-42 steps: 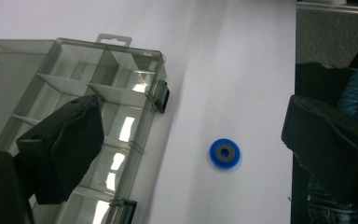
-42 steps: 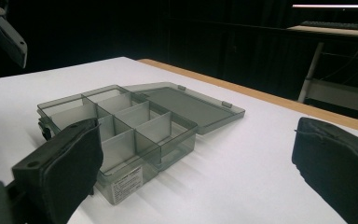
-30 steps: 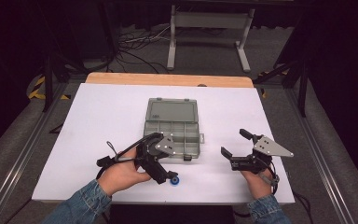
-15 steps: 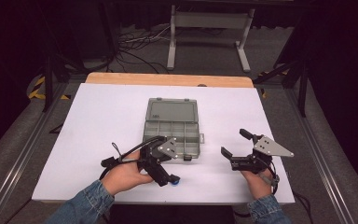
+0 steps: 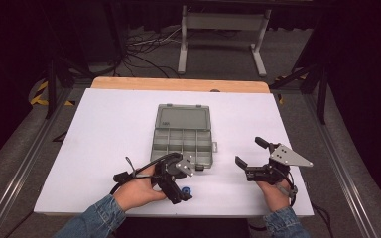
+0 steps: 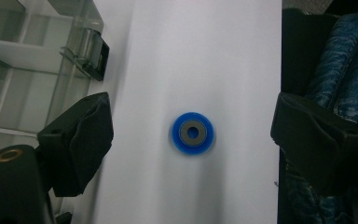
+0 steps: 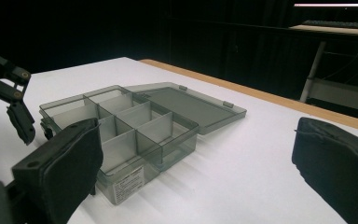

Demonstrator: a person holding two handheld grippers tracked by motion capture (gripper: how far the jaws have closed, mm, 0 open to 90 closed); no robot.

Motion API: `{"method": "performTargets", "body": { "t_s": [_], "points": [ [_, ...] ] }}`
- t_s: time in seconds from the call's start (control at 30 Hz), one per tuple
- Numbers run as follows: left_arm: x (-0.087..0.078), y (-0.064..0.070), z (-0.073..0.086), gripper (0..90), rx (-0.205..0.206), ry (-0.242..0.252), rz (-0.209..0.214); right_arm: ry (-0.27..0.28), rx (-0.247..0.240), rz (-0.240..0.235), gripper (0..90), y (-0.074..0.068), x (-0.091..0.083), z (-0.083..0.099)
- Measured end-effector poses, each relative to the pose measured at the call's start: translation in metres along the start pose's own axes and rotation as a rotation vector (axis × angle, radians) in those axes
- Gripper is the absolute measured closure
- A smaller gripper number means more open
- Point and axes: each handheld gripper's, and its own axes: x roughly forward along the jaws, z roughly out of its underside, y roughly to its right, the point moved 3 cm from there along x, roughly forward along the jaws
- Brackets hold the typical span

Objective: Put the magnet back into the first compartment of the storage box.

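A small blue ring with a grey centre [image 6: 192,133] lies flat on the white table near its front edge [image 5: 186,190]. My left gripper [image 6: 191,128] is open and points down at it, one jaw on each side of the ring and neither touching it; in the high view the left gripper [image 5: 179,190] hangs just in front of the box. A grey clear compartment box [image 5: 183,141] sits mid-table with its lid [image 5: 182,117] laid open at the back. My right gripper [image 5: 248,151] is open and empty to the right of the box [image 7: 121,126], aimed towards it.
The white table top [image 5: 104,129] has bare room on both sides of the box. The box's compartments look empty in the right gripper view. A latch on the box [image 6: 94,55] lies close to the left jaw. Beyond the table stand a wooden edge [image 5: 178,84] and a metal stand [image 5: 223,29].
My left gripper has come down and back towards the front edge, so its open jaws now straddle the blue ring. The ring, the box and the right gripper have stayed put.
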Motion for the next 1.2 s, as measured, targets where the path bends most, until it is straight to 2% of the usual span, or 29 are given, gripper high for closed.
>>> {"method": "performTargets", "body": {
  "t_s": [0.3, 0.5, 0.77, 0.83, 0.97, 1.03, 1.2],
  "points": [
    [0.010, -0.001, 0.005, 14.5, -0.010, -0.035, 0.004, -0.004, 0.002, -0.002, 2.5, 0.000, 0.001, 0.000],
    [0.016, 0.000, 0.006, 15.1, -0.001, -0.057, 0.004, -0.008, 0.003, -0.003, 2.5, -0.001, 0.001, 0.001],
    [0.019, 0.001, 0.009, 18.5, -0.006, -0.080, 0.000, -0.014, 0.001, -0.007, 2.5, -0.001, 0.001, 0.001],
    [0.020, -0.001, 0.010, 19.6, 0.009, -0.093, 0.004, -0.014, 0.001, -0.008, 2.5, -0.001, 0.001, 0.001],
    [0.023, 0.000, 0.010, 21.7, 0.000, -0.096, 0.005, -0.014, 0.002, -0.010, 2.5, -0.001, 0.001, 0.001],
    [0.024, 0.000, 0.010, 22.1, 0.013, -0.104, 0.010, -0.014, 0.002, -0.010, 2.5, -0.001, 0.001, 0.001],
    [0.026, 0.001, 0.010, 24.9, 0.013, -0.113, 0.011, -0.014, 0.003, -0.012, 2.5, -0.001, 0.002, 0.001]
  ]
}}
